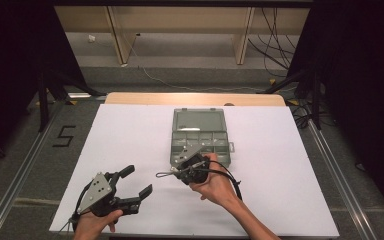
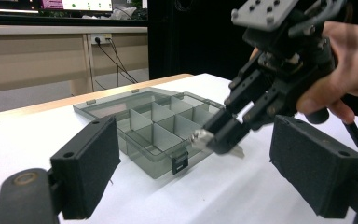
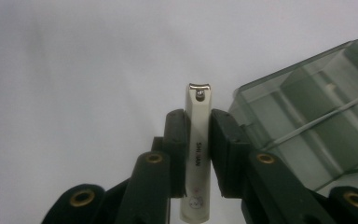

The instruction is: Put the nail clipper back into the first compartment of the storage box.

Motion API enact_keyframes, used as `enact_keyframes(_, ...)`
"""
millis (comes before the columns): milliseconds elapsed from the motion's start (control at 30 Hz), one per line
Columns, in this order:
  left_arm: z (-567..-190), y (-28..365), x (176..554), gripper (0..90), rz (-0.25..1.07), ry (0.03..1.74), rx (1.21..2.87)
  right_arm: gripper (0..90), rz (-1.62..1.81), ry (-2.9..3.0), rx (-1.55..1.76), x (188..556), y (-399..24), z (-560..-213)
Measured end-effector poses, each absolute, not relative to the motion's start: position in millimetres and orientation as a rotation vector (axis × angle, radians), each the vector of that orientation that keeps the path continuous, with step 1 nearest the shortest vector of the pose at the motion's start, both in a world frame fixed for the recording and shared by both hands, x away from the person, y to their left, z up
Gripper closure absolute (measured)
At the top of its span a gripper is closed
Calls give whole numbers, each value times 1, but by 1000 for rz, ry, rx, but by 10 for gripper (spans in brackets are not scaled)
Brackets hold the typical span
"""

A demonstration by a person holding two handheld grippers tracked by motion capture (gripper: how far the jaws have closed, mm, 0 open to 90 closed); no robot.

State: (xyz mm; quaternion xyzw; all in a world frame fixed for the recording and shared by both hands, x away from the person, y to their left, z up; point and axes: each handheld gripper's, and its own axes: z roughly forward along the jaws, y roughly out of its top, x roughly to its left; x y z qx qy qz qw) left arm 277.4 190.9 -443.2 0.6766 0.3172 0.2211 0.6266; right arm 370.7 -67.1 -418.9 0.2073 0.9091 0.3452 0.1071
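A silver nail clipper [image 3: 196, 158] stands clamped between the pads of my right gripper [image 3: 198, 133], its cutting end sticking out past the fingertips. From above, that right gripper [image 1: 179, 173] hovers just off the near left corner of the box, with the nail clipper [image 1: 163, 174] pointing left. The box is a clear grey compartment box [image 1: 200, 140] lying with its lid [image 1: 198, 120] flung open toward the far side. My left gripper [image 1: 139, 180] rests open near the front left of the sheet, nothing between its jaws. In the left gripper view the right gripper [image 2: 223, 133] shows with the clipper [image 2: 203, 138].
A white sheet [image 1: 130, 130] covers the table, with a wooden edge [image 1: 195, 98] at the far side. A black "5" [image 1: 64, 136] is marked on the floor at left. Metal rails [image 1: 20, 175] run along both sides. Cables [image 1: 275, 45] lie beyond the table.
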Motion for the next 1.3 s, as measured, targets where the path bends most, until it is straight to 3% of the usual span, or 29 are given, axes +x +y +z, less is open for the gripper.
enact_keyframes(633, -444, 191, 278, 155, 507, 727, 1556, 769, 1118, 2528, 686, 397, -84, -403)
enact_keyframes(1300, -444, 191, 278, 155, 505, 729, 1556, 769, 1149, 2461, 763, 434, -77, -412)
